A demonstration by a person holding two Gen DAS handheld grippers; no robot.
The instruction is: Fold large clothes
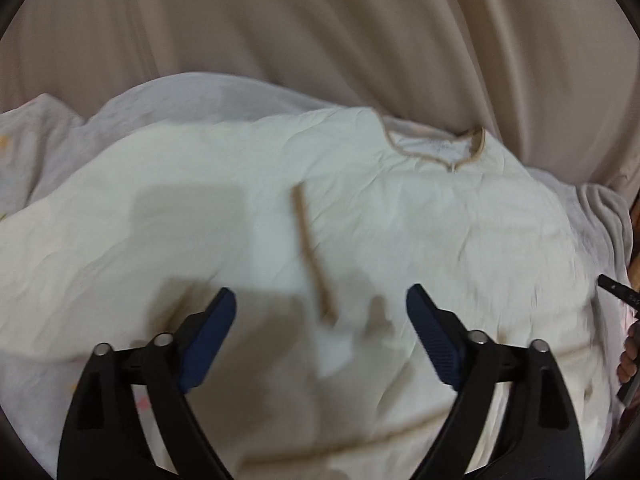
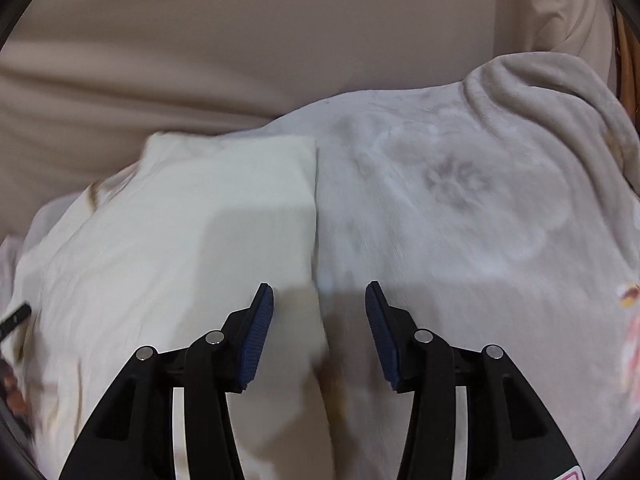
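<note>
The left claw [image 1: 320,300] hangs with its jaws spread wide and nothing between them, above a cream garment [image 1: 248,216] with a tan-trimmed neckline [image 1: 440,148], spread over a pale blanket [image 1: 52,128].

Garment [image 1: 248,216] spread flat on blanket [image 2: 460,184], neckline [image 1: 436,148] at far right in left wrist view. Trim strip [image 1: 310,252] on garment, near centre, ahead of left gripper [image 1: 320,312]. Curtain [image 1: 280,20] behind all. Garment's edge between fingers of right gripper [image 2: 319,300]; bare blanket to right.
</note>
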